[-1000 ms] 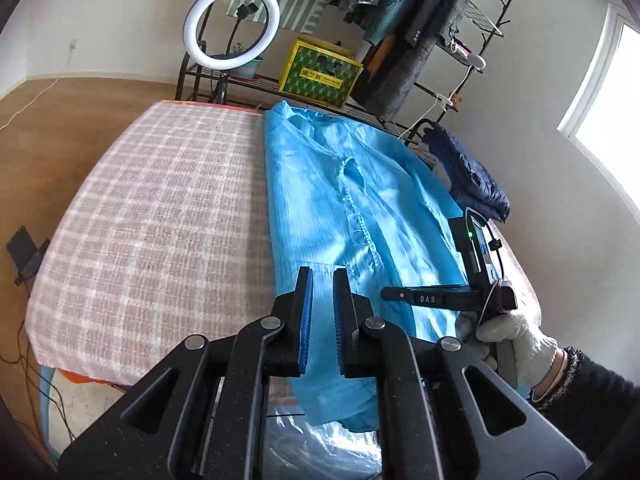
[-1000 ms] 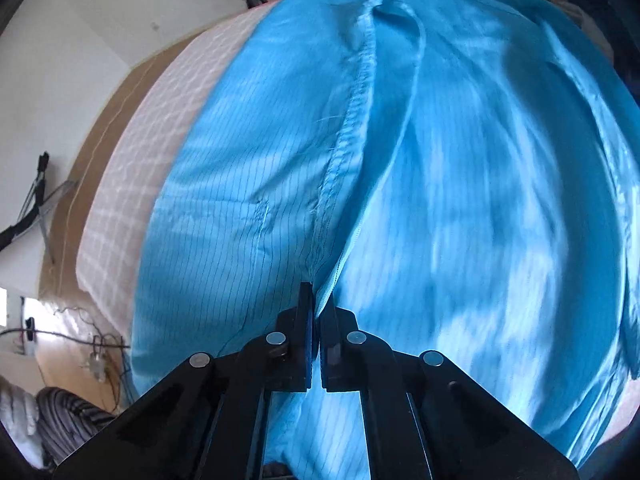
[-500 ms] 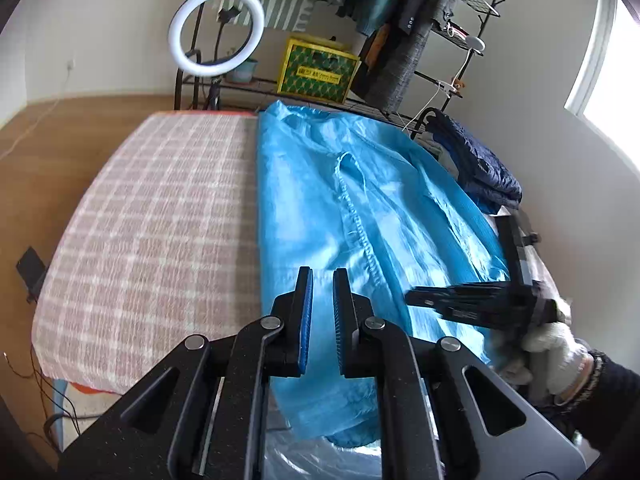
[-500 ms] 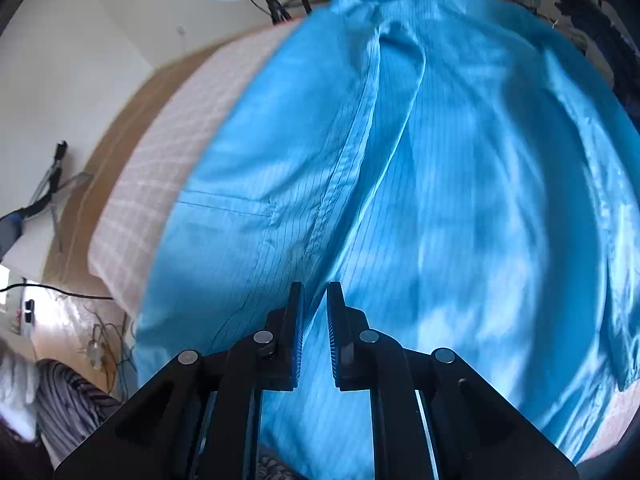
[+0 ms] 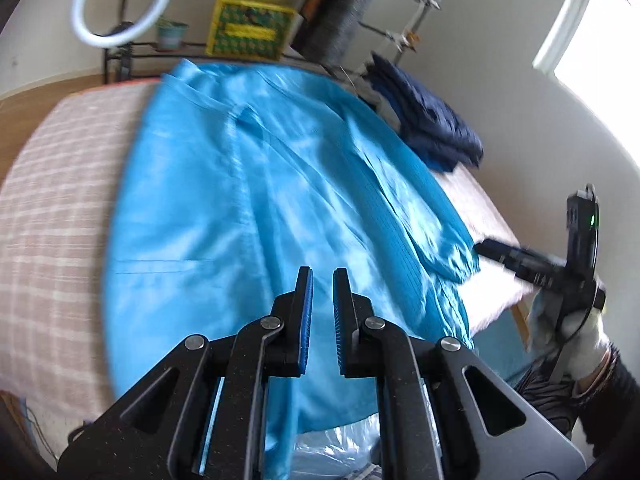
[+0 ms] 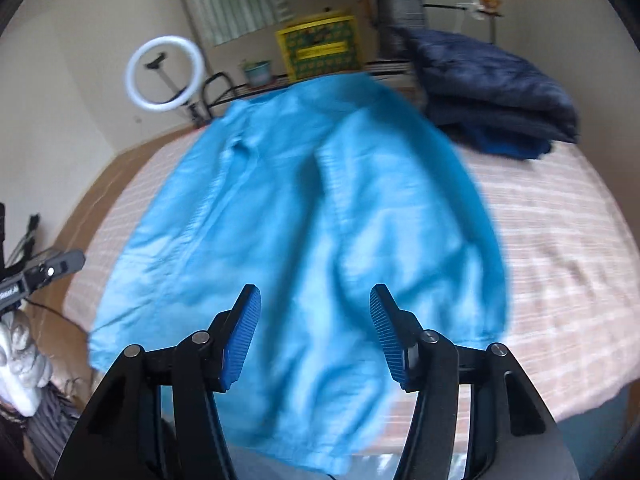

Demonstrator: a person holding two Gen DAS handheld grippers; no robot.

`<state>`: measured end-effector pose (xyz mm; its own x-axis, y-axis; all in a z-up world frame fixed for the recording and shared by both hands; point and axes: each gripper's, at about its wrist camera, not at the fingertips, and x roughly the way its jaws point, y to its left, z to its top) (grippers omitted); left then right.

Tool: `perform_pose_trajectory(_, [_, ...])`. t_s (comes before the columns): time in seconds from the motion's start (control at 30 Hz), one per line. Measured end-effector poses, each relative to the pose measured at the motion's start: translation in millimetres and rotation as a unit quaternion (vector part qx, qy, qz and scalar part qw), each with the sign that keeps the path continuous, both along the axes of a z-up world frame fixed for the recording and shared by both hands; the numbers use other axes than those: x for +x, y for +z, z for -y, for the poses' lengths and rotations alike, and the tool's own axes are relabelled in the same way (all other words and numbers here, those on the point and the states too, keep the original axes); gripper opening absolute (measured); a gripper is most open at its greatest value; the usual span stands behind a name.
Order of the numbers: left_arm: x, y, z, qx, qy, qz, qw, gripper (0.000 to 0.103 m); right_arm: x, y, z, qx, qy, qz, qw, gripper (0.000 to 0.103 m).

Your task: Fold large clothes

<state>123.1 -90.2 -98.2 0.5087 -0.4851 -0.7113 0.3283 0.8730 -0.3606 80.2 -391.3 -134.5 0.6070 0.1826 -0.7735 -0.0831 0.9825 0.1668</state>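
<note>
Ring light (image 6: 165, 74), yellow crate (image 6: 319, 49) & small plant pot (image 6: 257, 73) on rack; folded navy garments (image 6: 492, 92) on checked bed cover (image 6: 560, 240).

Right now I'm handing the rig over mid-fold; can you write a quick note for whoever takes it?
Left claw: nearly shut, holding nothing, above the garment.
Right claw: jaws opening, nothing between them, clear of the cloth.
Shiny light-blue striped garment: spread along the pink checked bed cover, hem hanging over the near edge.
Folded dark navy clothes: at the far right corner.
Left: all of the folding, it seems.
</note>
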Motion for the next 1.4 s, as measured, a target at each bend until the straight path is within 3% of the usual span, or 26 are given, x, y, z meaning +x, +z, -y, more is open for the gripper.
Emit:
perform_pose_trajectory(0.07, [5.2,-11.0,17.2,0.004,-0.02,-0.01,0.9997,0.008,6.2,-4.8,22.8,-0.001,-0.035,-0.011,0.999,0.056])
perform_pose_trajectory(0.17, [12.3,-25.6,41.7,0.016,-0.045,-0.016,0.9987,0.008,17.8,-15.8,54.3,0.007,-0.081,-0.032,0.996,0.067])
perform_pose_trajectory(0.3, [18.6,-42.4,61.1,0.011,-0.068,-0.02,0.9974,0.008,25.8,-33.0,91.1,0.002,-0.124,-0.048,0.991,0.068])
perform_pose_trajectory(0.43, [27.4,-64.8,71.0,0.007,-0.079,-0.054,0.9954,0.008,29.5,-57.1,120.5,0.09,-0.162,-0.084,0.979,0.068])
perform_pose_trajectory(0.57, [32.8,-69.8,81.3,0.006,-0.091,-0.067,0.9935,0.008,29.2,-71.3,130.4,0.152,-0.175,-0.083,0.969,0.07])
perform_pose_trajectory(0.7, [35.5,-69.3,94.1,-0.003,-0.103,-0.073,0.992,0.008,31.2,-66.8,118.7,0.191,-0.138,-0.078,0.969,0.071])
perform_pose_trajectory(0.77, [35.2,-71.0,103.5,0.0,-0.112,-0.075,0.9909,0.008,36.4,-62.2,104.8,0.158,-0.117,-0.083,0.977,0.061])
perform_pose_trajectory(0.83, [33.8,-72.3,113.4,0.006,-0.119,-0.075,0.9901,0.008,44.2,-60.2,94.6,0.118,-0.098,-0.103,0.983,0.001])
perform_pose_trajectory(0.9, [33.9,-72.2,122.4,0.006,-0.125,-0.077,0.9892,0.008,46.0,-47.6,88.8,0.091,-0.093,-0.1,0.986,0.001])
perform_pose_trajectory(0.97, [35.0,-71.3,130.7,0.003,-0.128,-0.075,0.9889,0.008,45.6,-21.2,87.2,0.04,-0.099,-0.069,0.992,0.001])
perform_pose_trajectory(1.1, [43.4,-75.6,146.5,-0.048,-0.132,-0.1,0.985,0.008,38.2,37.9,102.2,-0.024,-0.131,0.011,0.991,0.0])
perform_pose_trajectory(1.17, [46.7,-83.4,159.7,-0.028,-0.13,-0.099,0.9862,0.008,35.1,65.3,107.6,-0.059,-0.14,0.043,0.987,0.0])
perform_pose_trajectory(1.23, [45.7,-94.3,174.2,0.01,-0.134,-0.093,0.9865,0.008,30.5,81.6,113.9,-0.066,-0.142,0.063,0.986,0.0])
perform_pose_trajectory(1.3, [41.9,-97.1,177.6,0.017,-0.135,-0.088,0.9868,0.008,29.3,93.5,113.1,-0.052,-0.134,0.072,0.987,0.0])
perform_pose_trajectory(1.4, [36.6,-91.9,174.8,0.019,-0.147,-0.086,0.9852,0.008,31.4,81.1,114.1,-0.004,-0.108,0.043,0.993,0.002])
